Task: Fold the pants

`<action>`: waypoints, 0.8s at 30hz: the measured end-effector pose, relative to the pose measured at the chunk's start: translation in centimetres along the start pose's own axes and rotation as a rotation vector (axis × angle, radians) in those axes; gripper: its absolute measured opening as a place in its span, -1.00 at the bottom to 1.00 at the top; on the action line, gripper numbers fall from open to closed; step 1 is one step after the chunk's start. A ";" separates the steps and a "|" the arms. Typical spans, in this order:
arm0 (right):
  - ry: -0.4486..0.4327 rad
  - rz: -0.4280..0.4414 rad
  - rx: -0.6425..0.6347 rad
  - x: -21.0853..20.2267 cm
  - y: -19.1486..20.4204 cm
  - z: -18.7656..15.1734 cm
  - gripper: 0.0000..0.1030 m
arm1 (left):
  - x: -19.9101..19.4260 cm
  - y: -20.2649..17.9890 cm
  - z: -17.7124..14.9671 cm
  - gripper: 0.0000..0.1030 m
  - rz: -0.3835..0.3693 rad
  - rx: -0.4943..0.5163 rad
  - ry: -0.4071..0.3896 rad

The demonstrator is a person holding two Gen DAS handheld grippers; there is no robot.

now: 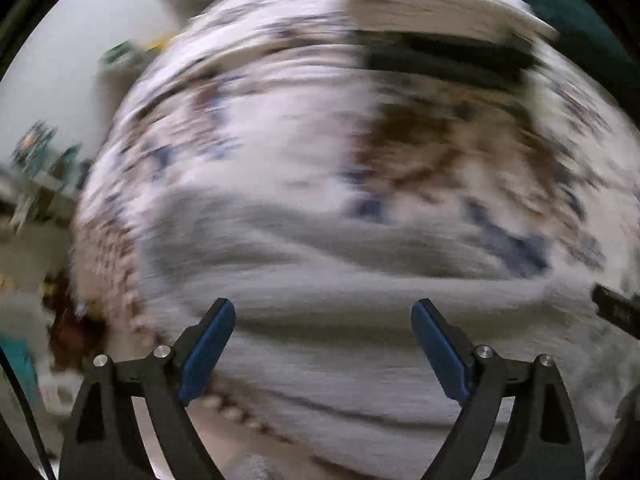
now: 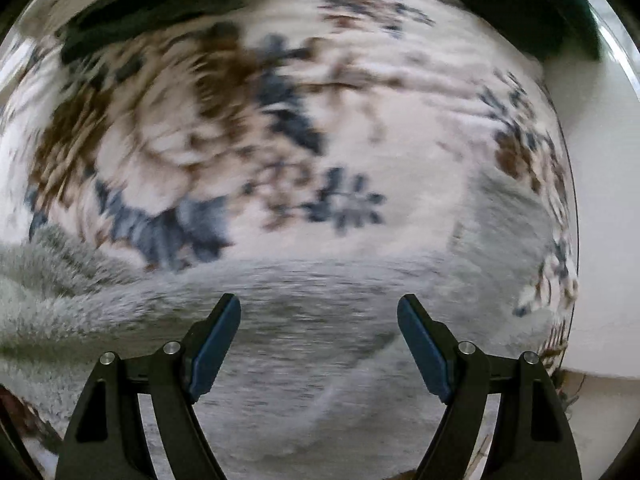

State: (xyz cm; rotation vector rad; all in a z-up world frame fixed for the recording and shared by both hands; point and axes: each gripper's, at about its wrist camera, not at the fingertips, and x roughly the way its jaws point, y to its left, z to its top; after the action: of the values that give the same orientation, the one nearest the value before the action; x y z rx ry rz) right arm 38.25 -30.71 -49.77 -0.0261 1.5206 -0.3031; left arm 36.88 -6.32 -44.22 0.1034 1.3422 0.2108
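Fluffy grey pants [image 1: 340,320] lie on a flowered bedspread [image 1: 260,128], blurred by motion in the left wrist view. My left gripper [image 1: 323,312] hangs above them, open, its blue-padded fingers wide apart with nothing between them. In the right wrist view the same grey pants [image 2: 280,320] spread across the lower half of the picture, with a part reaching up at the right. My right gripper [image 2: 319,307] is open above the grey fabric and holds nothing.
The bedspread [image 2: 380,140] carries brown and blue flower prints. A dark green cloth [image 2: 500,0] lies at its far edge. A black and white object [image 1: 444,40] sits at the far side in the left wrist view. Cluttered shelves [image 1: 36,168] stand at the left.
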 end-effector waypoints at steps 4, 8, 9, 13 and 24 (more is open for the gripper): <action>0.004 -0.027 0.137 1.1 -7.2 0.5 0.61 | 1.5 -9.7 0.9 0.75 -0.098 0.166 0.034; 0.032 -0.050 0.307 4.0 -15.0 0.6 0.61 | 2.2 -16.3 0.8 0.75 -0.130 0.280 0.044; 0.041 -0.052 0.345 4.9 -16.8 0.8 0.61 | 2.3 -17.7 0.7 0.75 -0.127 0.307 0.040; 0.094 0.022 0.440 8.5 -21.4 0.7 0.59 | 2.8 -20.5 0.2 0.75 -0.123 0.376 0.038; -0.010 0.281 0.753 2.9 -28.8 -10.3 -0.78 | 0.4 -21.8 -1.7 0.75 -0.166 0.427 0.063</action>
State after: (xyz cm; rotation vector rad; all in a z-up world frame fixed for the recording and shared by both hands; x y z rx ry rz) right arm 23.03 -57.22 -47.29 0.7711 1.2993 -0.6265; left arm 37.35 -27.61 -49.28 0.3449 1.4343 -0.2173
